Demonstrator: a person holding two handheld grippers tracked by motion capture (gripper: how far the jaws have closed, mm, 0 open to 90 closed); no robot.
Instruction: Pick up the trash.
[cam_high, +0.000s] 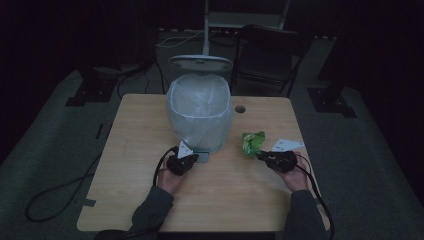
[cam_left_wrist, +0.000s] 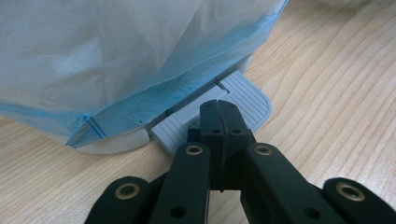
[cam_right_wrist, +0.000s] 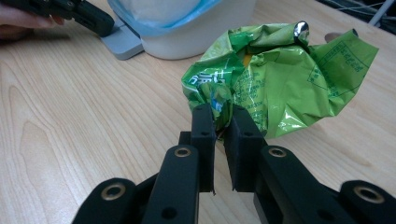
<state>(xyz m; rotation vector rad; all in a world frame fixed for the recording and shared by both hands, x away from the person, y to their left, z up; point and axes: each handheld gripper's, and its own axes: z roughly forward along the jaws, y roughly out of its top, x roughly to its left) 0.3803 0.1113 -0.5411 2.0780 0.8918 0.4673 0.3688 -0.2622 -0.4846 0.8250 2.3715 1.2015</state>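
Wooden table (cam_high: 135, 150), left gripper (cam_left_wrist: 219, 109) on pedal (cam_left_wrist: 243, 95), right gripper (cam_right_wrist: 222, 116) pinching wrapper (cam_right_wrist: 280, 79)

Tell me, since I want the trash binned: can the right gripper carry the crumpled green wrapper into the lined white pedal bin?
Probably yes: the right gripper already pinches the crumpled green wrapper, and the lined white pedal bin stands open beside it.

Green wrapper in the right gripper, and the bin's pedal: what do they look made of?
Green wrapper: thin glossy plastic film, probably foil-lined; it holds sharp crumples and shows a silvery patch. Pedal: matte grey moulded plastic by the look, with ridged grooves across its top.
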